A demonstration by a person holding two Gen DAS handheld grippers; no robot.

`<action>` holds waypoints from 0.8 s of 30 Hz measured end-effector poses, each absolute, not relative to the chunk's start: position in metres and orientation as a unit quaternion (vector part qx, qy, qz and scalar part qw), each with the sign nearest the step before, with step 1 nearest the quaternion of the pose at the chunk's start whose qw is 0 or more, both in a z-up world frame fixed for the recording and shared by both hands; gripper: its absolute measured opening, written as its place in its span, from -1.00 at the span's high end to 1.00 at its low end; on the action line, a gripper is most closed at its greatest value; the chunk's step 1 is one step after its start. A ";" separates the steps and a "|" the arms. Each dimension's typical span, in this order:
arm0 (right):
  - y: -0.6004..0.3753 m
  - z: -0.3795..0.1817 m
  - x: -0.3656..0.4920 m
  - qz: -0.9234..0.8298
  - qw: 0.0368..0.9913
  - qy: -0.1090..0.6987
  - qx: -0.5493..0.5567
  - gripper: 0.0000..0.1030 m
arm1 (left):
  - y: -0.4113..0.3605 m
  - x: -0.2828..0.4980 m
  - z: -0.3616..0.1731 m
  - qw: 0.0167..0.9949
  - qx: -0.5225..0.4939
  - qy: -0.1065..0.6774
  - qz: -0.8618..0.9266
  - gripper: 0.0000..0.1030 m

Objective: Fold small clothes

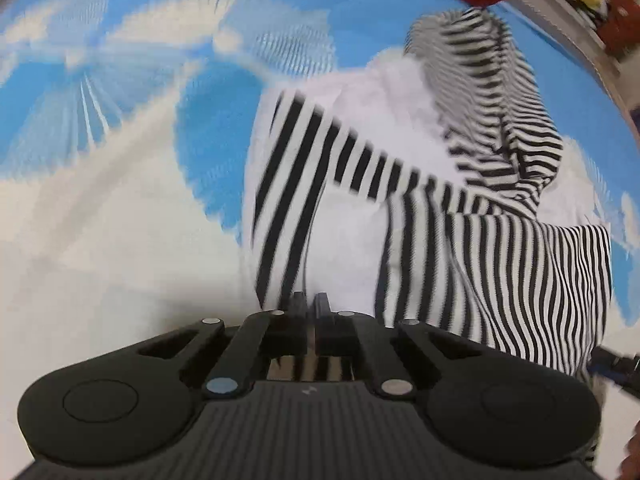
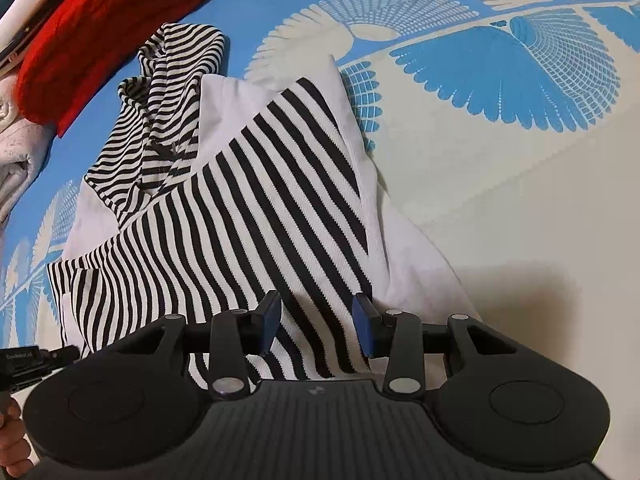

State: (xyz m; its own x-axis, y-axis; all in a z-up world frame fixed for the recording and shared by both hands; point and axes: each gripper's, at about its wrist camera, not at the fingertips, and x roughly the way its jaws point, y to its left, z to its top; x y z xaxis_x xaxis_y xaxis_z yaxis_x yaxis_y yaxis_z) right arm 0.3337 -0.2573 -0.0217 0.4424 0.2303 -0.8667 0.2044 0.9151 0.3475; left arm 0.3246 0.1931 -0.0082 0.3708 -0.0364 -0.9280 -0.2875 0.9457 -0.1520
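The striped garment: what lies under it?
Under the striped garment the blue and cream patterned sheet shows around its edges. Whatever lies beneath its middle is covered.

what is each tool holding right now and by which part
The left tool is shut on the striped garment at its near edge. The right tool stands open over the stripes, gripping nothing.

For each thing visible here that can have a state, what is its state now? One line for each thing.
Striped garment: partly folded, rumpled, lying on the bedsheet.
Left gripper: jaws shut at the garment's near edge; whether they pinch cloth is hidden.
Right gripper: jaws open, striped cloth lying between them, pads not pressing it.
Red knitted item: lying beyond the garment, apart from both grippers.
Bedsheet: spread flat under everything.
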 end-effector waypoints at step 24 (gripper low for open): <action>-0.239 -0.036 0.335 -0.017 0.834 0.539 0.116 0.20 | 0.144 0.303 -0.024 0.806 -0.041 0.590 0.034 0.68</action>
State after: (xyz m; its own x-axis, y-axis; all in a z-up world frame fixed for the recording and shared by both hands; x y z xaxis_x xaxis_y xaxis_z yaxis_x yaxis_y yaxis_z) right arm 0.3350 -0.2393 -0.0362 0.4194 0.0969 -0.9026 0.1540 0.9723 0.1759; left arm 0.3033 0.1435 -0.0242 0.3026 0.0067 -0.9531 -0.1038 0.9943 -0.0260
